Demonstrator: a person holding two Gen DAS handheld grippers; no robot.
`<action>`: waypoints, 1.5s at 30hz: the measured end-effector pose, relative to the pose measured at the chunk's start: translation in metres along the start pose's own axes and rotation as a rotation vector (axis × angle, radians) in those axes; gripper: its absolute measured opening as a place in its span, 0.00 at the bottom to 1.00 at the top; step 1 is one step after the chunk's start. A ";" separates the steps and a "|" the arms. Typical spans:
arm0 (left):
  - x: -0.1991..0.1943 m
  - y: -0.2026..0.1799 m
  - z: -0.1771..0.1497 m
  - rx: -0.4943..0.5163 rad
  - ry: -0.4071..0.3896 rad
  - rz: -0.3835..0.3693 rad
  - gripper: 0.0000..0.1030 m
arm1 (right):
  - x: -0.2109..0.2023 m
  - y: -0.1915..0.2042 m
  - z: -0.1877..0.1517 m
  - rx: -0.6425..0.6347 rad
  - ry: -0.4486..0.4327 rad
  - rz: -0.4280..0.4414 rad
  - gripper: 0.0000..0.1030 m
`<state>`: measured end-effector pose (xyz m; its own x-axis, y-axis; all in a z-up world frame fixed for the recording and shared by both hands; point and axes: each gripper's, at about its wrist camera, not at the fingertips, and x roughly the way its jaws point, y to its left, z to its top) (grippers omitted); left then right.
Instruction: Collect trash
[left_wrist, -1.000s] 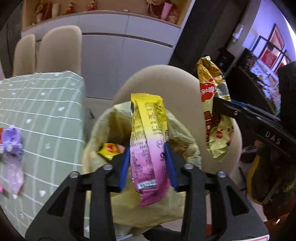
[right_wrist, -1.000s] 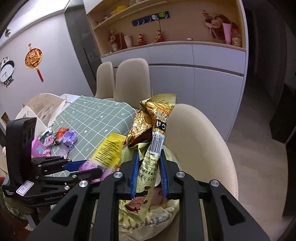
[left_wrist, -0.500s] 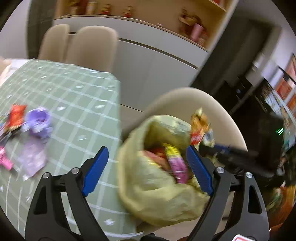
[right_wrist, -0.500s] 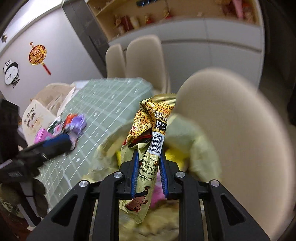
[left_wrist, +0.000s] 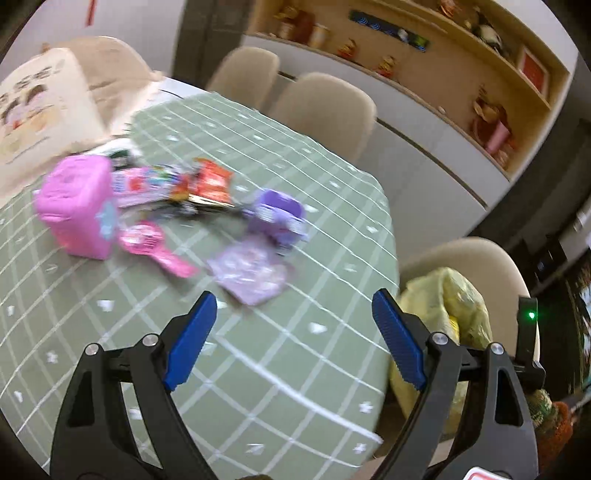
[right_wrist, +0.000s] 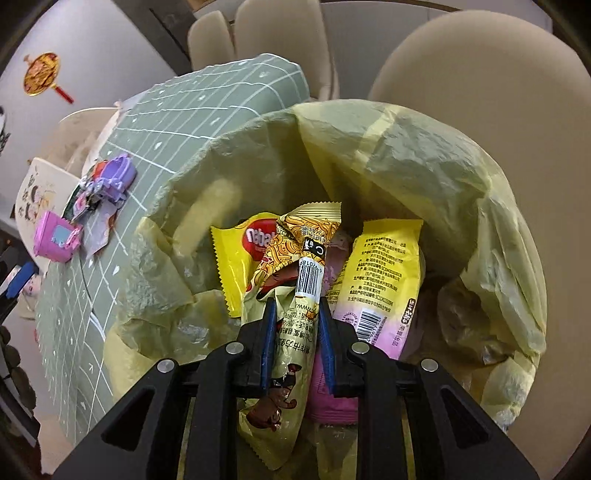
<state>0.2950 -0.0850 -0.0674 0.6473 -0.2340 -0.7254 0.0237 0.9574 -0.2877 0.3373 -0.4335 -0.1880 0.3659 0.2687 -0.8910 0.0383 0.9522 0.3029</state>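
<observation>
The left gripper (left_wrist: 291, 332) hung with its blue-padded jaws spread wide and nothing between them. The right gripper (right_wrist: 297, 334) pointed downward, jaws clamped on a gold snack wrapper (right_wrist: 301, 295), apparently near its middle.

- Yellow trash bag (right_wrist: 424, 155): thin, crinkled plastic, mouth wide open, sitting on a beige chair beside the table edge.
- Gold snack wrapper (right_wrist: 295, 295): long, barcode facing up, pinched in the right tool (right_wrist: 295, 339), its top over the bag's mouth.
- Yellow-and-pink wrapper (right_wrist: 384, 280): lying inside the bag, print side up.
- Yellow wrapper with red logo (right_wrist: 240, 258): inside, at left.
</observation>
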 end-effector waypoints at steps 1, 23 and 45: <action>-0.004 0.008 0.000 -0.009 -0.009 0.008 0.79 | -0.002 0.003 -0.001 0.000 -0.010 -0.012 0.21; -0.038 0.144 -0.010 -0.077 -0.024 -0.076 0.87 | -0.098 0.092 -0.014 -0.063 -0.289 -0.162 0.50; 0.046 0.108 0.006 -0.182 0.040 -0.004 0.80 | -0.051 0.147 0.052 -0.237 -0.265 0.059 0.50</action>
<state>0.3318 0.0092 -0.1278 0.6170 -0.2477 -0.7470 -0.1142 0.9110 -0.3964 0.3728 -0.3147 -0.0808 0.5907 0.3065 -0.7464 -0.1952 0.9519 0.2364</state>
